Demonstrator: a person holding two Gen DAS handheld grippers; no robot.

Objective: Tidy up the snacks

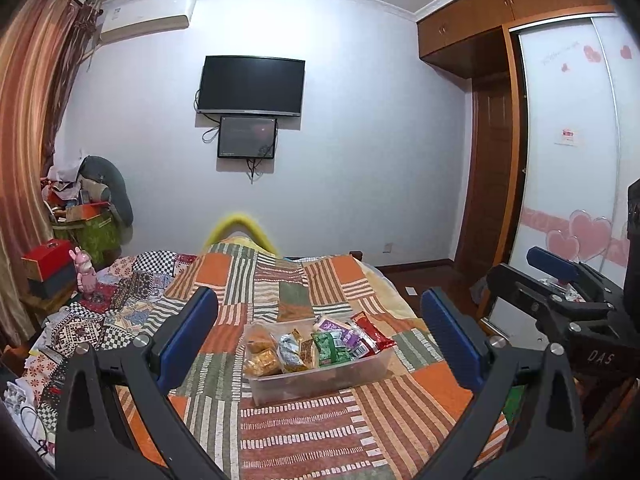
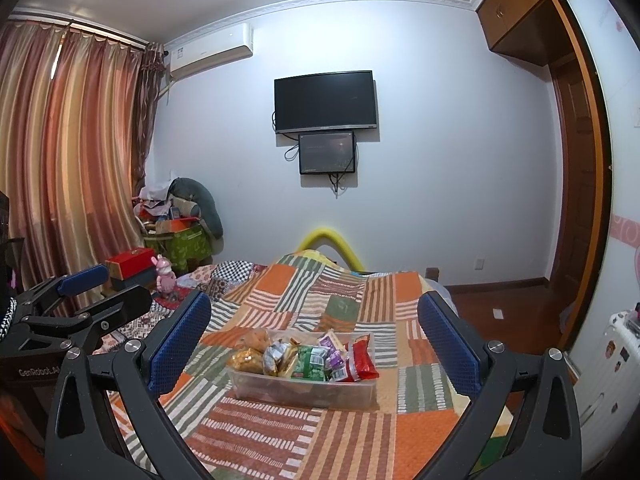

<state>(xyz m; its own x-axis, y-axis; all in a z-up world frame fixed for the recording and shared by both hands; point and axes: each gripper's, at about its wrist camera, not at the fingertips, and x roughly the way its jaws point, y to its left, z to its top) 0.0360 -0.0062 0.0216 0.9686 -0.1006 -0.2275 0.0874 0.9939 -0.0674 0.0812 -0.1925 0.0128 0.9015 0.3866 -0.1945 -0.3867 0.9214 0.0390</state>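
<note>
A clear plastic bin (image 1: 320,384) sits on the patchwork quilt of the bed (image 1: 304,440). It holds several snack packets standing in a row: golden ones (image 1: 262,354) at the left, green ones (image 1: 330,346) in the middle, a red one (image 1: 370,332) at the right. My left gripper (image 1: 320,320) is open and empty, held above the bed in front of the bin. My right gripper (image 2: 314,320) is open and empty too, with the bin (image 2: 304,388) ahead of it. The right gripper also shows at the right of the left wrist view (image 1: 560,280).
Clutter lies along the bed's left side: a red box (image 2: 130,264), a pink toy (image 2: 164,276), patterned cloths (image 1: 120,304). A green bag with piled things (image 2: 180,240) stands in the corner. A wardrobe (image 1: 572,160) and a doorway stand at the right.
</note>
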